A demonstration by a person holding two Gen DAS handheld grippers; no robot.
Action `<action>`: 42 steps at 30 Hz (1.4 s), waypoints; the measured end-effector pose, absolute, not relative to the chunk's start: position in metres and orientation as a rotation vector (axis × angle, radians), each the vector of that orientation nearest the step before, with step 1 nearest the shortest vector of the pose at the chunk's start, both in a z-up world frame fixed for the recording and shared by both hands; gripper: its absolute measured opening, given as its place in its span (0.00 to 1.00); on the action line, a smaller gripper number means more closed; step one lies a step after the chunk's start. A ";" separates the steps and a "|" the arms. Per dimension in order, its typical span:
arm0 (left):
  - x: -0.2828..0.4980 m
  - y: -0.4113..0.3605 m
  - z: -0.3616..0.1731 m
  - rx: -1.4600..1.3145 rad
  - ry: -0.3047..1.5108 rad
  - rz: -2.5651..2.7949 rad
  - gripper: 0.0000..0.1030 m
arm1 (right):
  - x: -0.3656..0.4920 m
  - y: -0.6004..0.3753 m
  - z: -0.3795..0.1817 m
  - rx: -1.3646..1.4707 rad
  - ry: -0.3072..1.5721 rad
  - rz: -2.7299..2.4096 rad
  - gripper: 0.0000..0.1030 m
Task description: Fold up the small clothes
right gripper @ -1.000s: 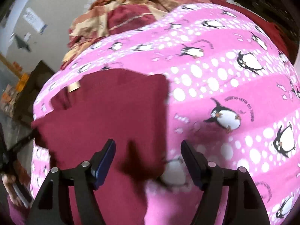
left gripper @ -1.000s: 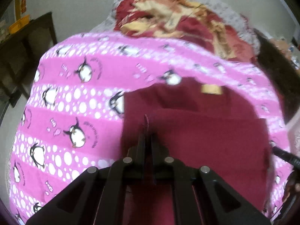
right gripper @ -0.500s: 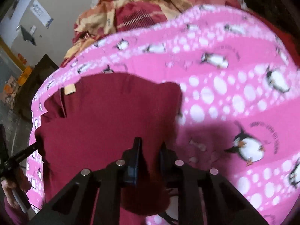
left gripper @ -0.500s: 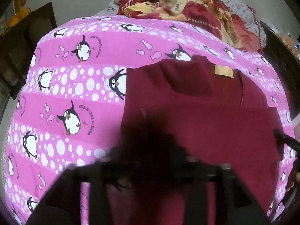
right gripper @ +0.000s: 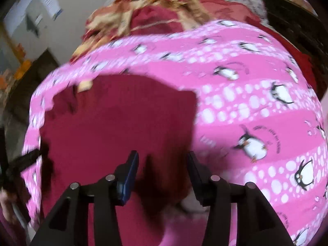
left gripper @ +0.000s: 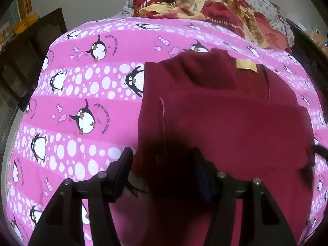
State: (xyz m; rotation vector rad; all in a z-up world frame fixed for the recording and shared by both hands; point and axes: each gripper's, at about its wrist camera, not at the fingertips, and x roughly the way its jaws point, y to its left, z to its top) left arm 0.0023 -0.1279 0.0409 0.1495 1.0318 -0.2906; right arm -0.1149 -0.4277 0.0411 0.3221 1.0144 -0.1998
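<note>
Maroon garment (left gripper: 225,123) lies on the penguin-print pink bedspread (left gripper: 82,86), lower half doubled up over the upper, tan label (left gripper: 246,66) showing at the collar. Left gripper (left gripper: 162,164) released, straddling the left edge. Right gripper (right gripper: 162,166) opening, nothing pinched. Best next: smooth the fold and square the edges before regrasping.

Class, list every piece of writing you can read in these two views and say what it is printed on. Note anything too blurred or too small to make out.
"JUSQU'AU LEVER DU ..." beside a penguin on the pink penguin sheet; the last word is unclear.
Tan label on the maroon garment: nothing readable.
Writing on the crumpled blanket: too small to read.
Wall papers in the right wrist view: too blurred.
</note>
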 end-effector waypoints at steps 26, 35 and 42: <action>-0.008 -0.107 0.036 0.091 1.066 -0.255 0.67 | -0.109 -0.395 0.031 0.328 1.067 -0.226 0.59; -0.020 -0.094 0.033 0.096 1.092 -0.261 0.67 | -0.119 -0.401 0.038 0.334 1.102 -0.207 0.65; -0.059 -0.073 0.049 0.072 1.076 -0.302 0.72 | -0.175 -0.395 0.055 0.290 1.123 -0.152 0.73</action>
